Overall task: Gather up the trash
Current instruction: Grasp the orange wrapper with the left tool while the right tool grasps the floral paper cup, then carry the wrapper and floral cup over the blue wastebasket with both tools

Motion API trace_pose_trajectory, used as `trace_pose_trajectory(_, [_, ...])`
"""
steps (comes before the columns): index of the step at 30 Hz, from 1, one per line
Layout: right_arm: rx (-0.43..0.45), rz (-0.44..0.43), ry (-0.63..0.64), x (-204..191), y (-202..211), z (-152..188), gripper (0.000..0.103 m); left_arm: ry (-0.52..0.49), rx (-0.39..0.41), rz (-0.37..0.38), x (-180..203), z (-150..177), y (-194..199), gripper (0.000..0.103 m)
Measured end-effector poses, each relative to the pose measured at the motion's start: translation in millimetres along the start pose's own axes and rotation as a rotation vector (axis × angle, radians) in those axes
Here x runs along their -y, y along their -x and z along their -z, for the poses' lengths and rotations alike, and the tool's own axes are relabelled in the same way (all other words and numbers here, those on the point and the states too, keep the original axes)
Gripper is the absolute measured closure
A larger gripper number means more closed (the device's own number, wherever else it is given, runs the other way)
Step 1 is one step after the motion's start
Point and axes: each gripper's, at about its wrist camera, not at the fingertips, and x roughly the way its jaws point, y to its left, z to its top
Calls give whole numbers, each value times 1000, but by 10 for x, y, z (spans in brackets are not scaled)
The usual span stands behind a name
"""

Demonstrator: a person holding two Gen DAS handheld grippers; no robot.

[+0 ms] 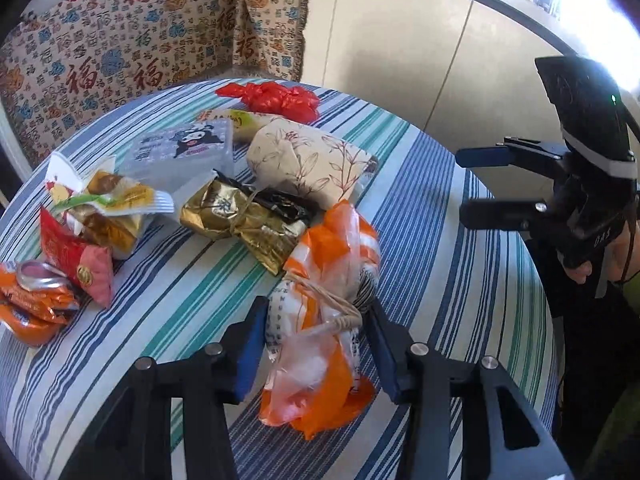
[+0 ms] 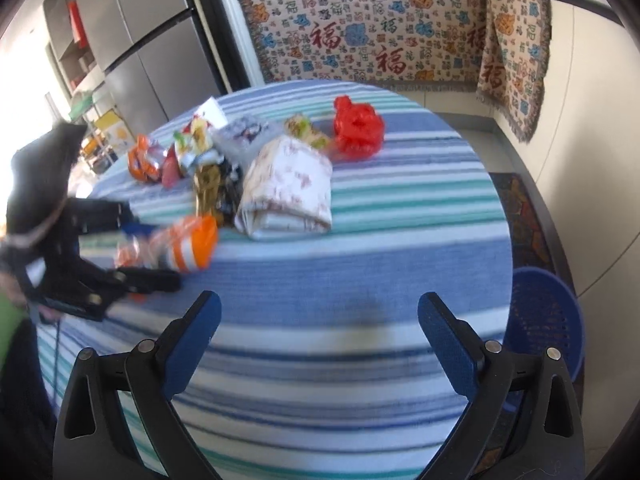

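Note:
An orange and white plastic bag bundle (image 1: 320, 320) lies on the striped round table (image 1: 460, 280). My left gripper (image 1: 316, 320) has its blue pads on both sides of the bundle, closed against it. The bundle also shows in the right wrist view (image 2: 180, 248), between the left gripper's fingers (image 2: 152, 280). My right gripper (image 2: 320, 320) is open and empty above the bare near side of the table (image 2: 360, 280); it shows at the right of the left wrist view (image 1: 480, 184). More trash sits behind: a gold wrapper (image 1: 240, 220), a floral paper package (image 1: 312, 160) and a red bag (image 1: 276, 98).
Snack wrappers (image 1: 100, 208) and an orange packet (image 1: 32, 304) lie at the table's left. A clear box (image 1: 180, 152) sits behind them. A blue basket (image 2: 544, 320) stands on the floor right of the table. A patterned cloth (image 2: 380, 28) covers a bench behind.

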Motion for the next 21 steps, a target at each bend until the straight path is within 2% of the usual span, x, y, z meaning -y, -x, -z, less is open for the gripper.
trace_pose_trajectory(4, [-52, -20, 49, -167, -211, -390, 6, 93, 68, -79, 59, 150, 215, 55])
trace_pose_trajectory(8, [-147, 22, 116, -386, -594, -657, 12, 239, 112, -159, 85, 364, 447, 55])
trace_pose_trajectory(11, [-222, 58, 120, -388, -886, -718, 12, 318, 129, -165, 61, 503, 533, 55])
trace_pose_trajectory(13, [-248, 47, 109, -347, -977, -700, 19, 356, 136, -163, 40, 555, 569, 55])
trace_pose_trajectory(14, [-247, 37, 92, -311, -973, -692, 34, 371, 139, -166, 33, 571, 589, 55])
trace_pose_trajectory(21, [-181, 3, 74, -198, -528, -504, 36, 432, 157, -162, 118, 510, 688, 55])
